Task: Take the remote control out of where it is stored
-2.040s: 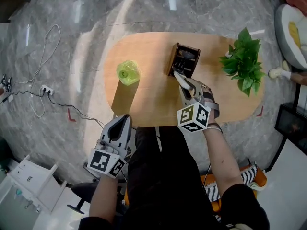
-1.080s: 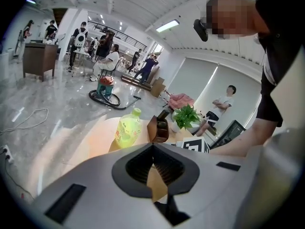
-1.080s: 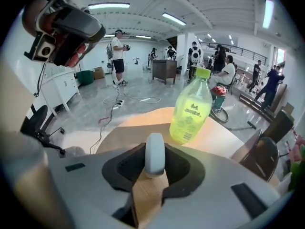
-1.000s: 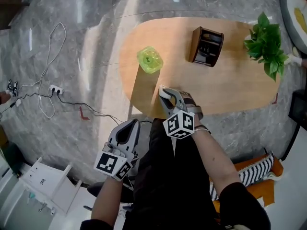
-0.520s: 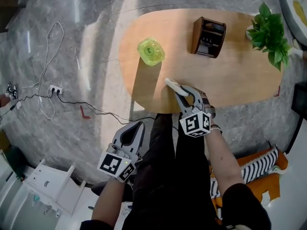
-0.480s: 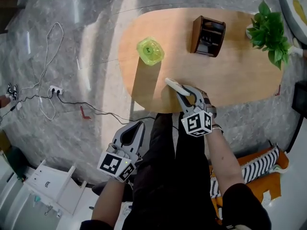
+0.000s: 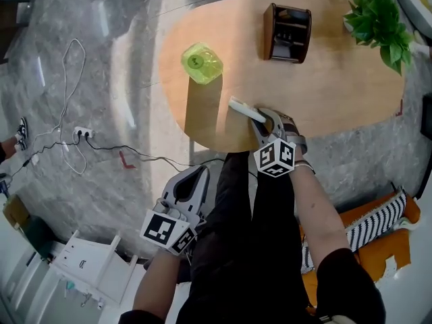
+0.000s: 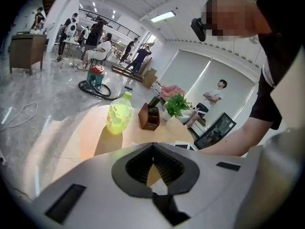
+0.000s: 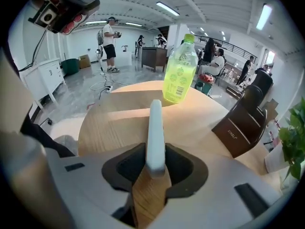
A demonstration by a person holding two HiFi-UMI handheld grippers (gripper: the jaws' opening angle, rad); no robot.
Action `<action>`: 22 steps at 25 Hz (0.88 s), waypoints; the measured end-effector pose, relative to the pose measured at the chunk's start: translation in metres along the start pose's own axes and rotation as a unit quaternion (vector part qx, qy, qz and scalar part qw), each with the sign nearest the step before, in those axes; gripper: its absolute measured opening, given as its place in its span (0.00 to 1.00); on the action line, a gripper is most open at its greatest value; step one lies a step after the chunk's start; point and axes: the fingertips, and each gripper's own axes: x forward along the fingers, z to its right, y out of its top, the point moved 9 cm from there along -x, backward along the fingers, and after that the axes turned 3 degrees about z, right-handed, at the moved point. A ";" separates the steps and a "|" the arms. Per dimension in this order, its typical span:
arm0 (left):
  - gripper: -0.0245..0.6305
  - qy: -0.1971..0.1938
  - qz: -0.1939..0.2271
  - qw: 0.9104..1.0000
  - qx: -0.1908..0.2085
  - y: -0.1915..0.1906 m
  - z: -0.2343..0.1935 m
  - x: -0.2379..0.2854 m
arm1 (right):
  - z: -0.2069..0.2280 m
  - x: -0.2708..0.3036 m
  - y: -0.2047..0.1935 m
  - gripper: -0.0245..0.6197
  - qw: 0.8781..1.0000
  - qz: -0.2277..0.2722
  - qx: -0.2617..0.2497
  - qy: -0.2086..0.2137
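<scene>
Right gripper (image 7: 260,118) is clamping the remote control (image 7: 241,108), rear hidden by jaws; I'm seeing it off the holder (image 7: 287,23), unlike 2 seconds ago. Left gripper (image 7: 195,172) closed, seemingly empty.

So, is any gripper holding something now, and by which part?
The right gripper holds the white remote control by its near end, between its fingers. The left gripper holds nothing.

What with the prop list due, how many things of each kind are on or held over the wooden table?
Green drink bottle: 1
Brown holder: 1
Potted plant: 1
White remote control, clamped in the right gripper: 1
Total: 4
</scene>
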 end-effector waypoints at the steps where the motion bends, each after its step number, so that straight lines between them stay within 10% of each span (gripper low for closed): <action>1: 0.05 0.000 -0.001 1.000 0.001 0.000 0.000 0.000 | -0.002 0.002 0.002 0.22 1.000 -0.002 -0.003 0.006; 22: 0.05 0.022 0.017 0.999 -0.015 0.003 -0.015 -0.015 | -0.034 0.008 0.034 0.37 0.999 -0.006 -0.042 0.033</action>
